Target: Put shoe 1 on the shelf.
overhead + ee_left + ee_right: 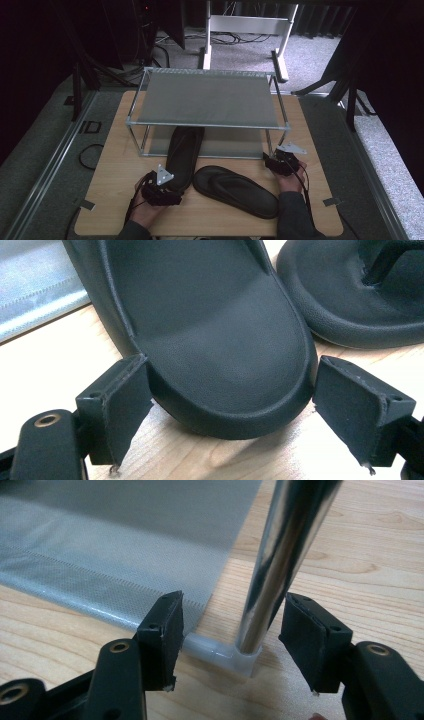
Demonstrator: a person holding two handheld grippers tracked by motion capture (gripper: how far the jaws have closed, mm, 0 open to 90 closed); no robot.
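I hold two grippers over a wooden surface (215, 210). A small shoe rack (207, 97) with two grey shelves stands in the upper middle of the high view. One black sandal (183, 152) lies with its front end under the rack, on the low shelf, and its heel sticks out toward me. The other sandal (237, 191) lies flat on the surface, low and right of the middle, just beside the first one.

My left gripper (232, 407) has its jaws released, one on each side of the first sandal's heel, very close but not squeezing. My right gripper (230, 640) is also released, with its jaws around the shiny rack leg (280, 560).

I think the job is putting sandals on the rack. One is half in. One is not started.

There is open room in front of the rack. The top shelf edge hangs low, so I must slide things in flat.
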